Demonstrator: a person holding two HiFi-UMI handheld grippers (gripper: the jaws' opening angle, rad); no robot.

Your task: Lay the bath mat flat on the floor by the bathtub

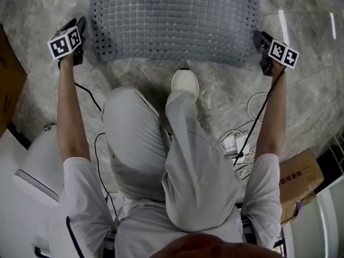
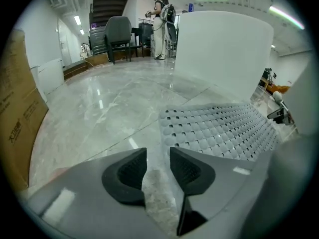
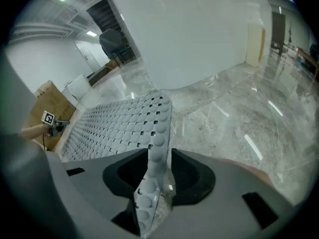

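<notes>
The grey perforated bath mat (image 1: 172,20) lies spread on the marble floor ahead of my knees, beside the white bathtub wall (image 2: 224,49). My left gripper (image 1: 79,24) is at the mat's left edge. In the left gripper view it (image 2: 158,158) is open with only floor between its jaws, and the mat (image 2: 219,128) lies just ahead to the right. My right gripper (image 1: 259,37) is at the mat's right edge. In the right gripper view it (image 3: 159,166) stands open, with the raised mat corner (image 3: 152,148) between its jaws and floor showing beside it.
My white shoe (image 1: 184,82) rests just short of the mat's near edge. Cables and a white adapter (image 1: 242,138) lie by my right side, next to a cardboard box (image 1: 298,176). More cardboard (image 2: 15,108) stands at left. A person (image 2: 160,14) and a chair (image 2: 118,34) are far off.
</notes>
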